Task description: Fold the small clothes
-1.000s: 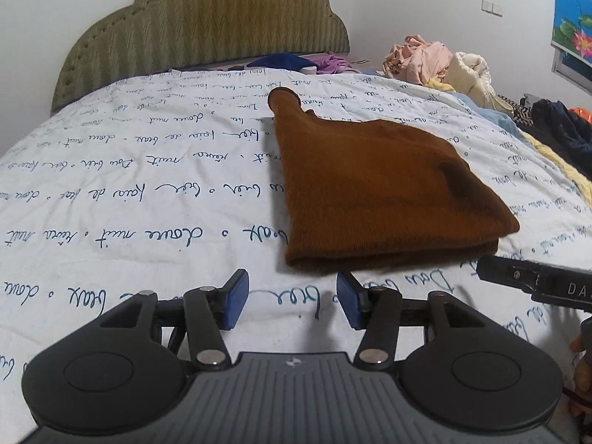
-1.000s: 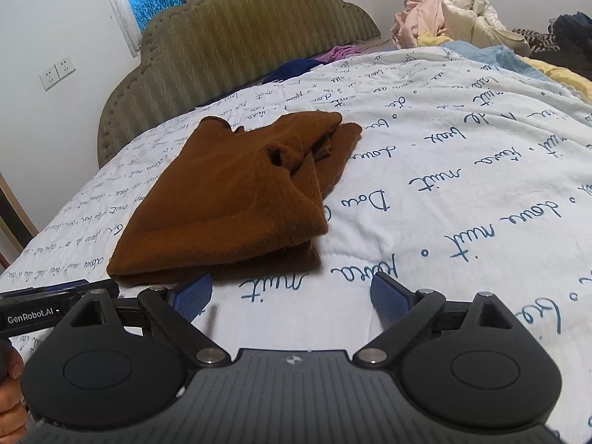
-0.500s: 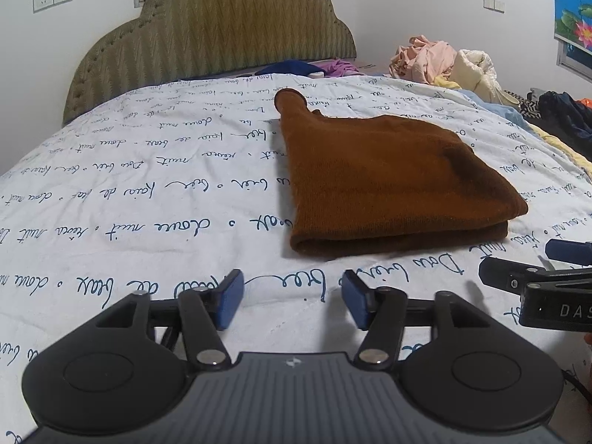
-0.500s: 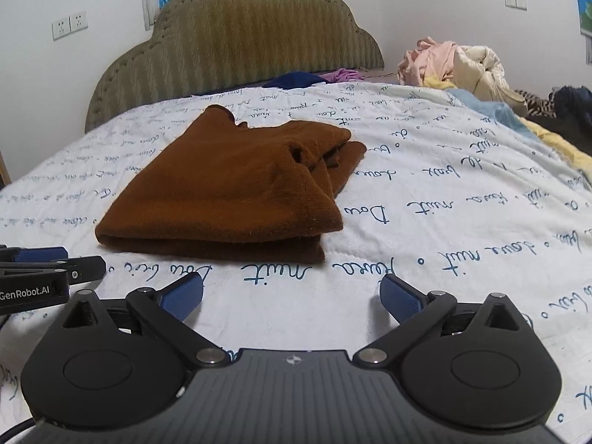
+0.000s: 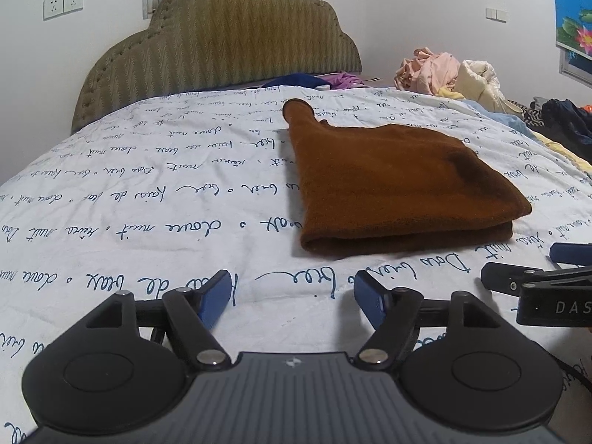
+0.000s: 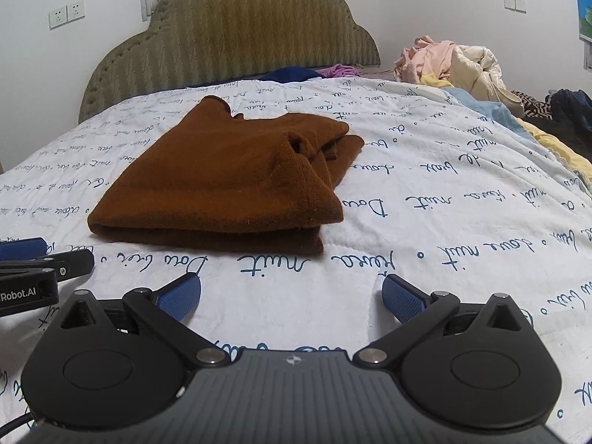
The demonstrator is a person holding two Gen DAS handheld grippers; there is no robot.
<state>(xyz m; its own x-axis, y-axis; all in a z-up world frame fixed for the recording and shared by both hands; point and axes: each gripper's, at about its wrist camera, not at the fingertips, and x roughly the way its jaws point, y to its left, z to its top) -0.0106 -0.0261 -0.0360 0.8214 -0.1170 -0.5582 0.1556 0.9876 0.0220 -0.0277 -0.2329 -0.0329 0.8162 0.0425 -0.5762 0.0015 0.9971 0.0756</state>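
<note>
Both grippers have drawn back from the brown garment (image 5: 399, 185) since a second ago. It lies folded on the bedspread (image 5: 148, 192), below the headboard (image 5: 222, 37). Left gripper (image 5: 292, 296) is opening, nothing between its jaws; right gripper (image 6: 290, 296) stands wide, empty, just short of the garment.

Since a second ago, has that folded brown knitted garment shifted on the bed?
No. The folded brown knitted garment lies by the same blue handwriting on the white quilt; only the cameras moved.
</note>
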